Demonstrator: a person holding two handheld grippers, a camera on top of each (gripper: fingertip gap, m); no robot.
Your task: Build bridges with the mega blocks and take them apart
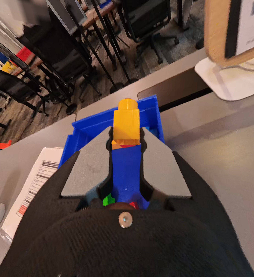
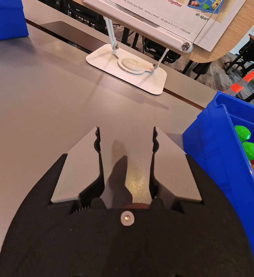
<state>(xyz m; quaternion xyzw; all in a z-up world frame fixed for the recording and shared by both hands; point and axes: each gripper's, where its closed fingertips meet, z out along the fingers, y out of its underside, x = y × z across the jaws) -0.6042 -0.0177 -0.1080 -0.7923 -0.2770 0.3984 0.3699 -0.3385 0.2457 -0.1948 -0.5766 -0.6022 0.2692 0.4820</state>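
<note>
Spreading across both views, the grey bench (image 2: 63,104) carries everything, its far edge giving onto a room of dark chairs and desk legs. On it stands a white stand (image 2: 127,70) with a flat base and thin struts, propping a board with a printed sheet above the right claw.

Two blue bins come next. One blue bin (image 1: 93,127) sits on the bench under the left claw, with green, red and blue block pieces showing low inside it. Another blue bin (image 2: 213,157) stands just right of the right claw and holds green (image 2: 246,140), red and orange mega blocks. A white box (image 1: 37,179) with a printed label lies on the bench just left of the first bin.

Left claw (image 1: 126,134): its jaws are closed narrowly on a yellow one-stud mega block (image 1: 126,122), gripped by its lower sides, stud pointing away, held above the bin.

Right claw (image 2: 126,131): jaws spread wide with nothing between them, only bare bench and their own shadow below.
</note>
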